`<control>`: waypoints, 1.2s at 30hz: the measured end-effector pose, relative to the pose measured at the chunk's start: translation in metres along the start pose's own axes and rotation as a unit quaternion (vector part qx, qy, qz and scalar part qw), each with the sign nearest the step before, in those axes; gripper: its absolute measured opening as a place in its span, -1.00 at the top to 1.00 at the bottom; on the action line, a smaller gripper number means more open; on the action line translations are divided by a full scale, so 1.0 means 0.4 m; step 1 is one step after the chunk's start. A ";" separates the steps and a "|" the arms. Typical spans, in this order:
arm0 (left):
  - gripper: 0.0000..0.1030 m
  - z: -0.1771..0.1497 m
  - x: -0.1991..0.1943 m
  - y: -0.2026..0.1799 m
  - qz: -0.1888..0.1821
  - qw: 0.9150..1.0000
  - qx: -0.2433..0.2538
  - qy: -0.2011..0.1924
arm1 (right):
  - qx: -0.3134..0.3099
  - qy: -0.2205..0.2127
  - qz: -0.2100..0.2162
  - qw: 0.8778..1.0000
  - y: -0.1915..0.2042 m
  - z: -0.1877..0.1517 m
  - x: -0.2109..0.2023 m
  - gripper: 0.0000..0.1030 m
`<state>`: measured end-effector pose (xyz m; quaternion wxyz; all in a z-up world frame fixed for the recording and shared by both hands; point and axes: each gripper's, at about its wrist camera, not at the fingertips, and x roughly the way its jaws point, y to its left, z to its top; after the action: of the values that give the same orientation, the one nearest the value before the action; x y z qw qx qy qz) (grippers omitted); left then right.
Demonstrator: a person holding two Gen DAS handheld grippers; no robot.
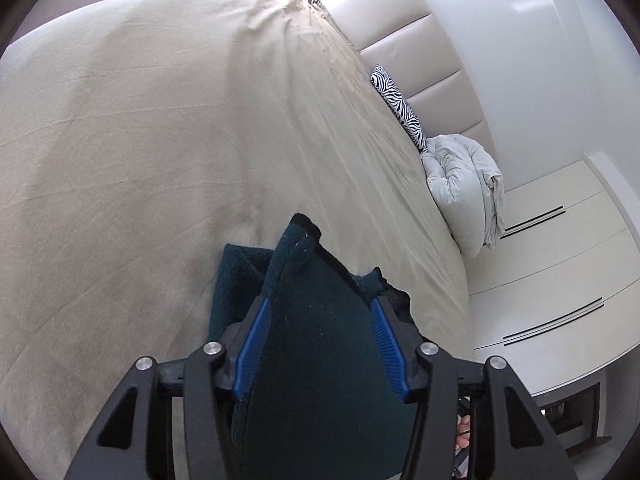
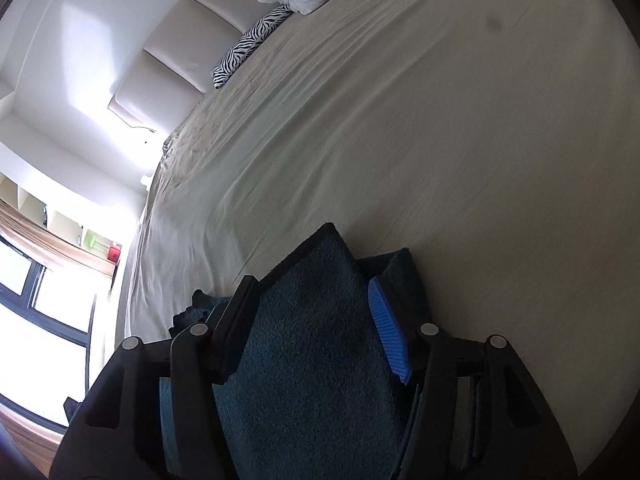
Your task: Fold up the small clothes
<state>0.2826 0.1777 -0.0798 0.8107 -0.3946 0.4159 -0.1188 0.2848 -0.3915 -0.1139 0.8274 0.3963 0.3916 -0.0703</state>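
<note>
Dark teal terry-knit garment (image 1: 320, 332) is seen between the spread left tool (image 1: 320, 308) and right tool (image 2: 310, 296) over the beige-sheeted bed (image 1: 120, 140); unpinched, the fold could be undone.

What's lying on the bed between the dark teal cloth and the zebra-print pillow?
Nothing: in the right wrist view only bare, wrinkled beige bedsheet stretches from the teal cloth up to the zebra-print pillow.

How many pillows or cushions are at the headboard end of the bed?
2. A zebra-print cushion leans against the padded headboard; a crumpled white pillow lies right beside it, toward the bed's edge. More may be outside the frame.
</note>
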 end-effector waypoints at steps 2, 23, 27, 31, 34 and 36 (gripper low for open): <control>-0.05 -0.046 -0.016 -0.020 0.017 0.999 0.030 -0.001 | -0.012 -0.004 -0.012 1.000 -0.002 -0.021 -0.053 -0.08; 0.30 -0.270 -0.043 0.014 0.159 0.976 0.146 -0.016 | -0.185 0.010 -0.102 0.977 -0.030 -0.335 -0.300 -0.06; 0.49 -0.276 -0.045 0.022 0.170 0.973 0.158 -0.017 | -0.195 -0.006 -0.112 0.974 -0.028 -0.349 -0.328 0.12; 0.68 -0.286 -0.042 0.027 0.181 0.969 0.168 -0.018 | -0.199 0.003 -0.135 0.971 -0.046 -0.364 -0.313 0.42; 0.78 -0.299 -0.047 0.023 0.186 0.966 0.176 -0.021 | -0.169 0.005 -0.127 0.977 -0.088 -0.363 -0.309 0.63; 0.82 -0.308 -0.050 0.022 0.189 0.965 0.180 -0.024 | -0.159 -0.001 -0.124 0.979 -0.106 -0.366 -0.319 0.68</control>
<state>0.1742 0.1273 -0.1166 0.8859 -0.1597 0.4347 -0.0266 0.0929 -0.3408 -0.1050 0.8649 0.2080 0.4436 -0.1096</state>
